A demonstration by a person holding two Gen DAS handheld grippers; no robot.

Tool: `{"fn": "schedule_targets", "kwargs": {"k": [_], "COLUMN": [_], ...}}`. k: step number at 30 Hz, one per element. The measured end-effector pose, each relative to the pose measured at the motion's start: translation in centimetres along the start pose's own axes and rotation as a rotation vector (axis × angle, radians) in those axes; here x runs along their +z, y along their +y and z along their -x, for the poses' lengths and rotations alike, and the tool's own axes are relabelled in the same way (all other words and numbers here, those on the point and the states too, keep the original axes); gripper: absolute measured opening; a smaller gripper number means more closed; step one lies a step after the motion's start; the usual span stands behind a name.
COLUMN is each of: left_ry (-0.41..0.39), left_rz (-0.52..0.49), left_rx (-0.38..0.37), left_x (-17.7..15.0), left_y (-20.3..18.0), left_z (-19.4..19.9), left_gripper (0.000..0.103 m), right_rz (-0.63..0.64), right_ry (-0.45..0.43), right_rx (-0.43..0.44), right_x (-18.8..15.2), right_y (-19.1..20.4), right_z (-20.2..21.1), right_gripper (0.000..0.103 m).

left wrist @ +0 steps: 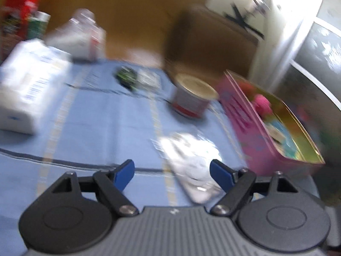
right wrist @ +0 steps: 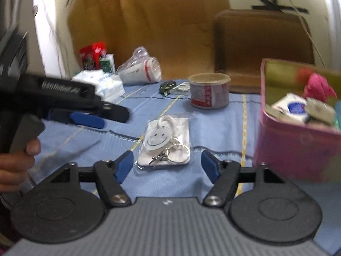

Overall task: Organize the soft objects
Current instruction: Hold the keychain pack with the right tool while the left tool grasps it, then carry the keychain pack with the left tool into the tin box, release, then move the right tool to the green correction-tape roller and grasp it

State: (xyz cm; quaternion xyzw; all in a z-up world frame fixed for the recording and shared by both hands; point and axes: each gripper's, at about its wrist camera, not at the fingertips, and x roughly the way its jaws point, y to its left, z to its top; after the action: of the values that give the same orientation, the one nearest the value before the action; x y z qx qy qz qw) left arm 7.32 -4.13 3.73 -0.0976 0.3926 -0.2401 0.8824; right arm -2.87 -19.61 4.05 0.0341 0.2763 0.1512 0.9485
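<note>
1. Right gripper (right wrist: pixel 166 163): jaws spread wide, nothing between the pads. It hangs just above the smiley keychain packet (right wrist: pixel 164 144), which lies flat on the blue cloth (right wrist: pixel 217 128), not touched.
2. Left gripper (left wrist: pixel 172 173): also wide open and empty. Left wrist view is badly smeared, but the same shiny packet (left wrist: pixel 191 162) sits below and slightly right of its jaws. In the right wrist view this gripper (right wrist: pixel 85 115) comes in from the left edge, held by a hand (right wrist: pixel 15 166).
3. Progress, my read: partly done. Pink box (right wrist: pixel 298 140) at the right already holds several items: a pink crumpled piece (right wrist: pixel 319 87), a white-and-blue pack (right wrist: pixel 294 106), a few smaller bits I can't identify.
4. Left out on the cloth: the packet, a white tissue pack (right wrist: pixel 102 83) at far left, a green-black item (right wrist: pixel 167 86) near the far edge. Which of these count as soft, can't tell for sure.
5. Clutter: lidded tub (right wrist: pixel 210 90) between the packet and the far edge, tipped plastic cups (right wrist: pixel 142 68), red carton (right wrist: pixel 92 54), brown chair back (right wrist: pixel 262 49) behind the table.
6. Obstructions: both grippers crowd the same packet, so collision risk if both go in. Box wall is near the right gripper's right finger; lift needs to clear its rim. Packet is flat and slick, likely awkward to pinch.
</note>
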Motion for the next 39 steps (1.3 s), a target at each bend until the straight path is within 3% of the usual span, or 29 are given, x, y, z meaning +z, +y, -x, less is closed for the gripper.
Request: {"fn": "schedule_targets", "kwargs": {"k": [4,5,7,9,13,20,29,33,36,39], "left_ry": [0.094,0.061,0.035,0.026,-0.02,-0.082,-0.004,0.009,0.025,0.0], "left_rz": [0.002,-0.013,-0.043,-0.044,-0.031,-0.197,-0.338,-0.345,-0.303,-0.305], "left_rx": [-0.038,-0.029,0.011,0.027,-0.043,-0.115,-0.256,-0.204,-0.175,-0.177], "left_x": [-0.1,-0.5,-0.9,-1.1,-0.4,3.1,5.5,5.9,6.0,5.8], "left_y": [-1.4,-1.9,-2.9,-3.1,-3.6,-10.2,-20.4,-23.5,-23.0,-22.0], "left_z": [-3.4,-3.8,-4.2,-4.0,-1.8,-1.4,-8.5,-12.1,-12.5,-11.1], "left_gripper": [0.079,0.08,0.078,0.075,0.07,0.07,0.07,0.075,0.075,0.075], "right_rz": [0.105,0.112,0.156,0.177,0.158,0.17,0.059,0.022,0.019,-0.044], "right_ry": [0.076,0.105,0.081,0.061,-0.047,-0.235,-0.237,-0.191,-0.165,-0.217], "right_rx": [0.034,0.037,0.038,0.014,-0.012,-0.19,-0.403,-0.494,-0.594,-0.559], "right_x": [0.4,0.3,0.7,0.3,-0.2,1.3,2.1,2.6,2.4,1.9], "right_y": [-0.8,-0.8,0.1,0.6,0.3,-1.9,-10.9,-15.1,-16.9,-17.3], "right_z": [-2.7,-3.7,-3.7,-3.6,-1.7,2.6,5.3,4.1,3.5,5.2], "right_gripper": [0.09,0.09,0.075,0.072,0.072,0.072,0.072,0.077,0.078,0.077]}}
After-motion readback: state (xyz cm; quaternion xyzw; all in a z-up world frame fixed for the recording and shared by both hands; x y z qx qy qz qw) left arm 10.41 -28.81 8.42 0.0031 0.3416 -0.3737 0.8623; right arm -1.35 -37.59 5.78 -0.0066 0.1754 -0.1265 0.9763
